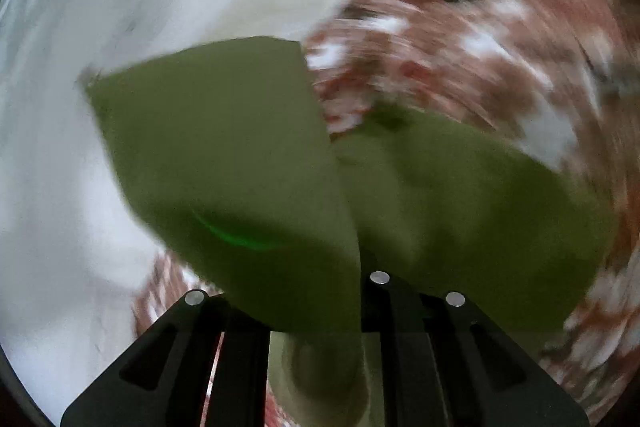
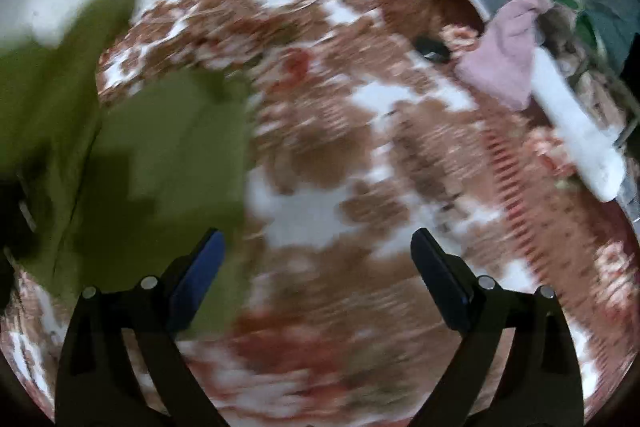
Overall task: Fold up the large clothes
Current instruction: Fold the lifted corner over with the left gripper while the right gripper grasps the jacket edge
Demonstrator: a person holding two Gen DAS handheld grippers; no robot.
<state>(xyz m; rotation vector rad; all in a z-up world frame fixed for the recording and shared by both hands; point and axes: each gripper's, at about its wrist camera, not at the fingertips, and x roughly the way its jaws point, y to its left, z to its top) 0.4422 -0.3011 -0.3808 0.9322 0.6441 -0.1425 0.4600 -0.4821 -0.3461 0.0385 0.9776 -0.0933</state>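
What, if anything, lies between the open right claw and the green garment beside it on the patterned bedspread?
Nothing visible does. The right claw stands open over bare patterned bedspread, and the green garment lies just to its left, reaching behind one finger. The pink cloth sits far off on the other side.

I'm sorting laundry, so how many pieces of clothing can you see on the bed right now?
2: the green garment hanging from the shut left gripper, and a pink cloth at the bedspread's far right edge. Blur may hide more.
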